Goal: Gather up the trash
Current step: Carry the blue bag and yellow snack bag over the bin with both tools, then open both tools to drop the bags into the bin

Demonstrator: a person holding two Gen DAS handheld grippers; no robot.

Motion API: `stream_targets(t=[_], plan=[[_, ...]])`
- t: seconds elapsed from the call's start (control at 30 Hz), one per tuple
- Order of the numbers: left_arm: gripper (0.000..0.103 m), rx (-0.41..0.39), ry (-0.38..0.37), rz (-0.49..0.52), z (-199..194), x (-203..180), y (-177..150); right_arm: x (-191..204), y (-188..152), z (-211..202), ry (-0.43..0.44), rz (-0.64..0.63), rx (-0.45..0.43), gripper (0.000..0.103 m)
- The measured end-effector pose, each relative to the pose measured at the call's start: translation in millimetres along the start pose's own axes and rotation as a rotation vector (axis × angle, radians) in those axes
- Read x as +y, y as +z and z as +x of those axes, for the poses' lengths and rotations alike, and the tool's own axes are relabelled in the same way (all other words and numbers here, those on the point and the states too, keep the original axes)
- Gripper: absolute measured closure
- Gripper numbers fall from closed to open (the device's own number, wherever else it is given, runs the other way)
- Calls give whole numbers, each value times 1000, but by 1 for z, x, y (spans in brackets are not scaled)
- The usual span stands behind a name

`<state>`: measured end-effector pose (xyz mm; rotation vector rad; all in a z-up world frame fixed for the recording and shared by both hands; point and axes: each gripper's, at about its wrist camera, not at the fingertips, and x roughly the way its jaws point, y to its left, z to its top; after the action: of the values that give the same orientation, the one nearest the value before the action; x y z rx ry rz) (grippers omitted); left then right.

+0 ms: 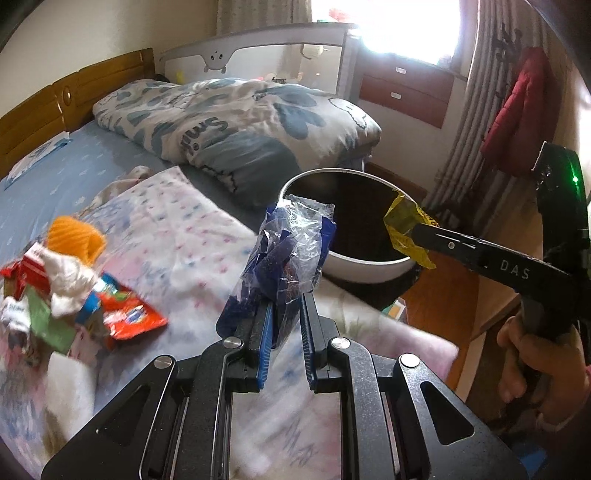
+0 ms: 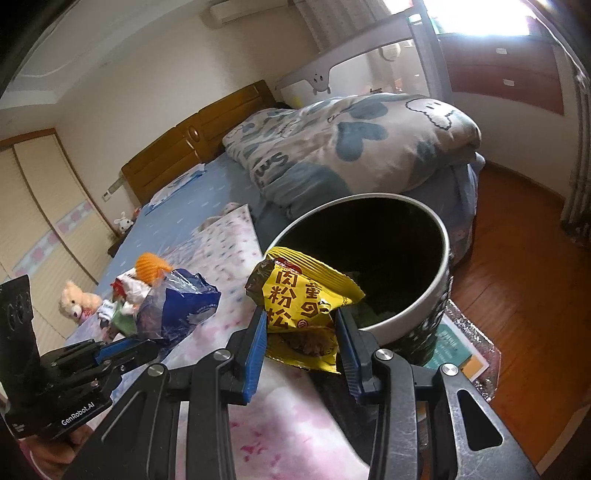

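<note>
Carrying both bits at once saves a trip: left tongs (image 1: 287,314) pinch the crumpled blue-and-clear plastic wrapper (image 1: 284,254), right tongs (image 2: 301,332) clamp the yellow foil snack packet (image 2: 303,295), both near the round white bin (image 2: 441,273).

i see a bright room lit by daylight from the window (image 1: 402,26), which is so white it glares. the bin (image 2: 373,236) looks black and dark inside. the pile of wrappers (image 1: 70,295) and the pink blanket (image 1: 177,236) are smeared with blur. both pictures bend round and go dark in the corners.
</note>
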<state>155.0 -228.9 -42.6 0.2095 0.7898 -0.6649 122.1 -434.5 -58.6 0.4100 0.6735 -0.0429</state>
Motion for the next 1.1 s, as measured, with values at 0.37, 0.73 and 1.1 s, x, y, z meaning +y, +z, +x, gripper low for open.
stream_targets(t=[0.37, 0.73, 1.1], plan=[[90, 15, -25, 33, 32, -23, 34, -28, 23, 10, -29, 19, 7, 66], [90, 41, -29, 48, 59, -32, 56, -42, 40, 26, -41, 19, 27, 65], [90, 69, -28, 53, 79, -37, 65, -51, 49, 41, -47, 20, 68, 65]])
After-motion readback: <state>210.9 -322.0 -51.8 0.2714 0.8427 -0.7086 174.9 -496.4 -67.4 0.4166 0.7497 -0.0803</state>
